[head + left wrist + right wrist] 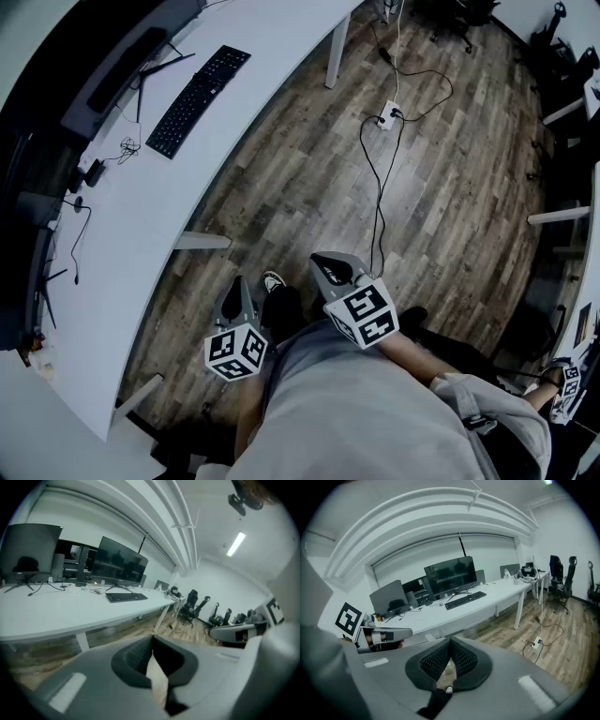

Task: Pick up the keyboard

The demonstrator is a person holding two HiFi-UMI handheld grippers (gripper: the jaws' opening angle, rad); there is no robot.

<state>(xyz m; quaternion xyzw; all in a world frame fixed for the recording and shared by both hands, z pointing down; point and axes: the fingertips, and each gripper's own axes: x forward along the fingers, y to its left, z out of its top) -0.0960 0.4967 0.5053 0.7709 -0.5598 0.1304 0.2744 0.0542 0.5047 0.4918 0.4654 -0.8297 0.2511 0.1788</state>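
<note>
White desk bears black keyboard; left tongs, right tongs closed.

- This is an office: a long white surface curves along one side of the room on slim white legs.
- Wide dark monitors stand in a row on it, and a black keyboard lies in front of one.
- Black swivel chairs are gathered at the far end of the room.
- The floor is grey-brown wood plank, and a white power strip lies on it.
- A strip light glows on the white ceiling above a plain white wall.
</note>
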